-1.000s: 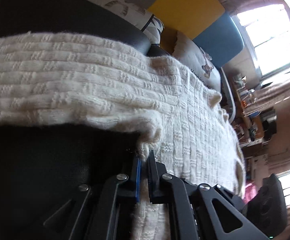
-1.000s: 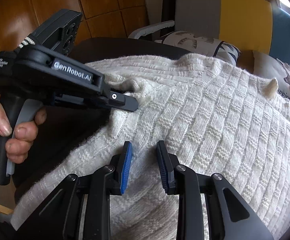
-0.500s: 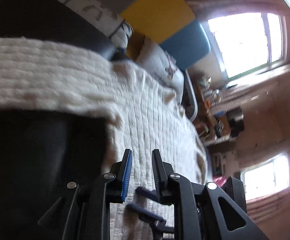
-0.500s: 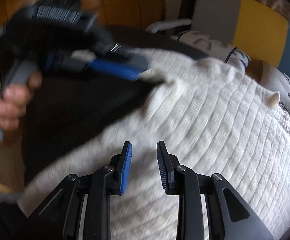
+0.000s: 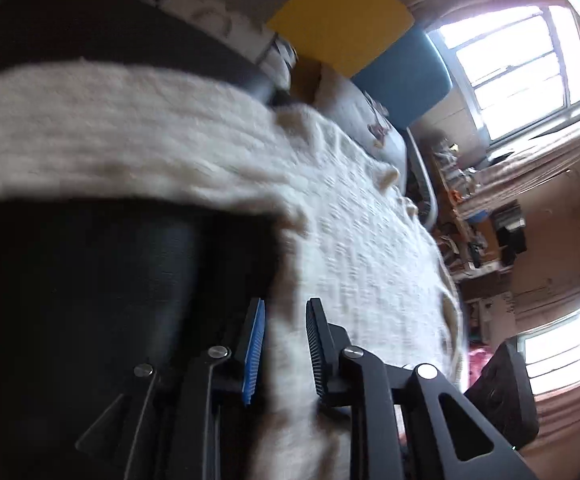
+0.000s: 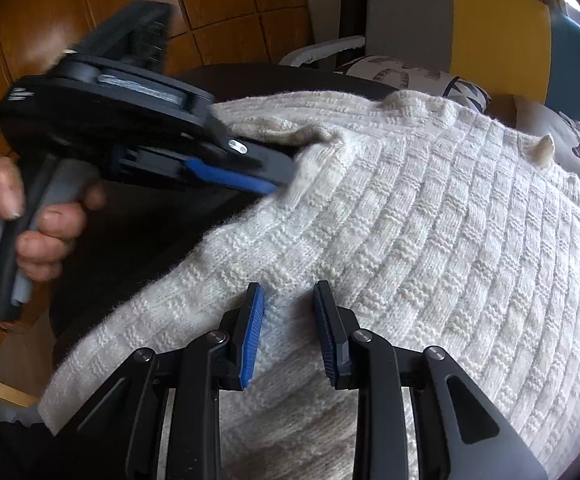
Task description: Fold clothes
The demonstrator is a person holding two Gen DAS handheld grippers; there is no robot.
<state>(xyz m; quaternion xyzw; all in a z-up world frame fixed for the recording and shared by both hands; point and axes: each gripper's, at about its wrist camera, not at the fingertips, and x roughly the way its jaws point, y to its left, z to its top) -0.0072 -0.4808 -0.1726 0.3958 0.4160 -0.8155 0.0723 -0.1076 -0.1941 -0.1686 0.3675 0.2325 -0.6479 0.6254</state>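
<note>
Right wrist: cream sweater (image 6: 429,216) lies under the parted fingers (image 6: 253,332).

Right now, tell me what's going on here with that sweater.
A person is working on a cream knit sweater spread over a dark seat, a handheld gripper in each hand. The left gripper, held in the person's hand, is at a folded edge of the knit; its jaws are opening, with fabric showing between them but not pinched. The right gripper hovers over the near part of the sweater, jaws apart, gripping nothing. Most of the sweater lies flat, not yet folded up.
</note>
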